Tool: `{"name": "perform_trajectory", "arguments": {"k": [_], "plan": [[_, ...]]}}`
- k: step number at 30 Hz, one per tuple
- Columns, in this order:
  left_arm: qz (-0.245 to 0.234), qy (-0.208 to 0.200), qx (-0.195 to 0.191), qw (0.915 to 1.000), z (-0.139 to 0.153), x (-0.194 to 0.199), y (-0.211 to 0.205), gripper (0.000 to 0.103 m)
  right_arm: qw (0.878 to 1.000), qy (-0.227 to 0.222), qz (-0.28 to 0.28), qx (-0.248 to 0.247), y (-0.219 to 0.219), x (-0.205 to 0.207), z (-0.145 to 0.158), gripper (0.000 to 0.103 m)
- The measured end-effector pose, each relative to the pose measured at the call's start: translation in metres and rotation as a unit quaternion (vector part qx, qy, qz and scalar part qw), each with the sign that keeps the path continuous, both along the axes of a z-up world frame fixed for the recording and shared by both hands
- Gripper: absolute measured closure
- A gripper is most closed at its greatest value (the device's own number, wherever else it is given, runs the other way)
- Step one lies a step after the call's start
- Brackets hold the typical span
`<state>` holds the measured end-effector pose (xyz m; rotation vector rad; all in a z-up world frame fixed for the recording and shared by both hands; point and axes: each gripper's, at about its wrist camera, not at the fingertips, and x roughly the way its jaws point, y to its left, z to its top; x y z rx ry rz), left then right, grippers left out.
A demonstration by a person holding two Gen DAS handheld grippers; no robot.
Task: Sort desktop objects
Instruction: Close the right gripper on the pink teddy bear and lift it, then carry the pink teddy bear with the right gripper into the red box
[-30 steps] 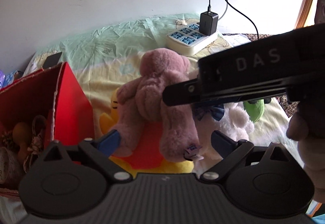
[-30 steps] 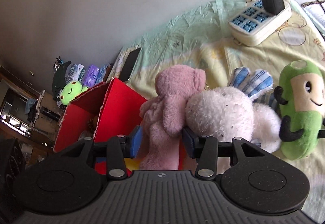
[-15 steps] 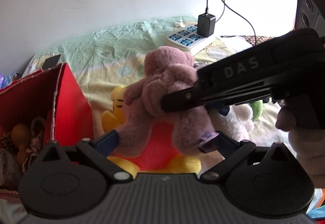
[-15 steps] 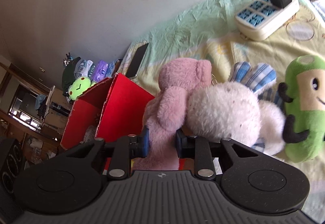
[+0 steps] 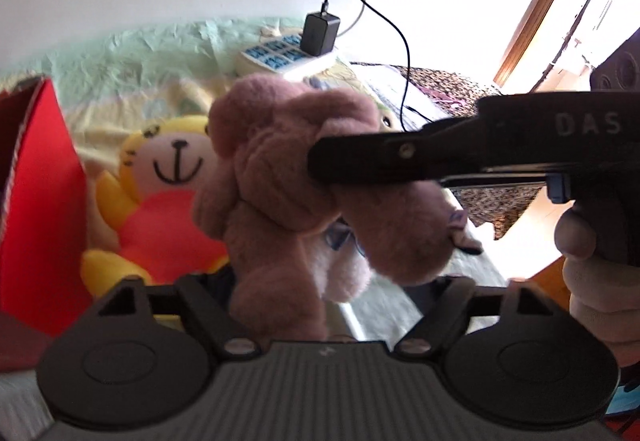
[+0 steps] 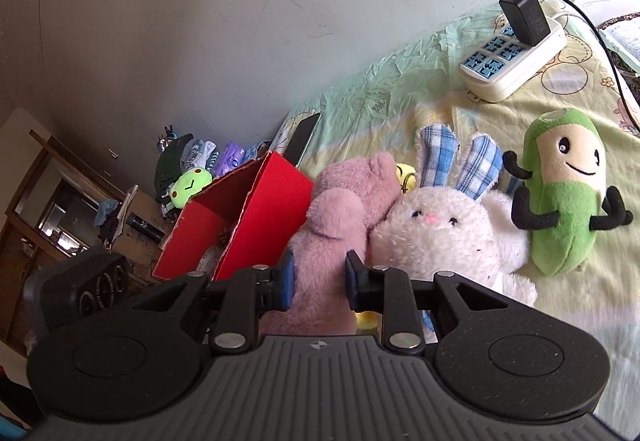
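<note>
Right gripper (image 6: pixel 318 281): its blue pads (image 6: pixel 285 279) are clamped on a limb of the pink plush bear (image 6: pixel 344 225), which stands pinched between them.
Left gripper (image 5: pixel 332 289): jaws closing around the pink bear's lower body; its fingertips are hidden behind the fur, so contact cannot be told.
Pink plush bear: held up just in front of the red box (image 6: pixel 244 225), pressed against the white rabbit on its other side.
Person's hand (image 5: pixel 592 265): wrapped around the right gripper's handle at the edge of the left wrist view.
White plush rabbit (image 6: pixel 444 237): lying just beside the pink bear, checked blue ears pointing toward the wall.
Green plush figure (image 6: pixel 568 193): beyond the rabbit, well apart from the red box.
Yellow plush in a red top (image 5: pixel 168 201): lying on the cloth between the red box and the pink bear.
Power strip (image 6: pixel 516 57): far from the red box, near the wall, a black charger (image 6: pixel 524 17) plugged into it.
Dark phone (image 6: pixel 302 141): flat on the cloth just behind the red box.
</note>
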<state>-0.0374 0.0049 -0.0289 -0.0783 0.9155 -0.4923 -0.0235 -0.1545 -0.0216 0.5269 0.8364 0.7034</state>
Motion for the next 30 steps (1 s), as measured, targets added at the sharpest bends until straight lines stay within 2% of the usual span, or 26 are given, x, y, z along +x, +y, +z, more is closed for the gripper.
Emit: {"name": "perform_trajectory", "arguments": {"k": [2, 4, 10, 13, 16, 19, 25, 30], "plan": [[0.005, 0.001, -0.014, 0.9999, 0.000, -0.005, 0.004, 0.037, 1.000, -0.003, -0.002, 0.004, -0.001, -0.006, 0.001, 0.076], [0.007, -0.006, -0.019, 0.9998, 0.003, -0.012, 0.006, 0.039, 1.000, -0.007, -0.006, 0.010, -0.002, -0.010, 0.003, 0.076], [0.005, -0.028, 0.010, 0.9995, 0.008, -0.033, 0.005, 0.041, 1.000, -0.019, 0.014, -0.019, 0.009, -0.022, 0.004, 0.075], [0.004, -0.018, 0.022, 0.9996, 0.002, -0.044, 0.011, 0.042, 0.999, -0.005, 0.030, -0.022, 0.016, -0.030, -0.003, 0.075], [0.005, -0.008, 0.043, 0.9990, -0.006, -0.060, 0.020, 0.046, 0.999, 0.022, 0.048, -0.014, 0.022, -0.037, -0.014, 0.075], [0.015, 0.004, 0.048, 0.9987, -0.011, -0.068, 0.030, 0.050, 0.997, 0.033, 0.065, -0.004, 0.028, -0.040, -0.019, 0.075], [0.051, -0.001, 0.056, 0.9971, 0.003, -0.086, 0.051, 0.052, 0.994, 0.007, 0.104, 0.013, 0.049, -0.049, -0.011, 0.075], [0.075, -0.026, 0.045, 0.9959, 0.026, -0.104, 0.078, 0.052, 0.988, -0.034, 0.146, 0.033, 0.071, -0.056, 0.013, 0.075]]}}
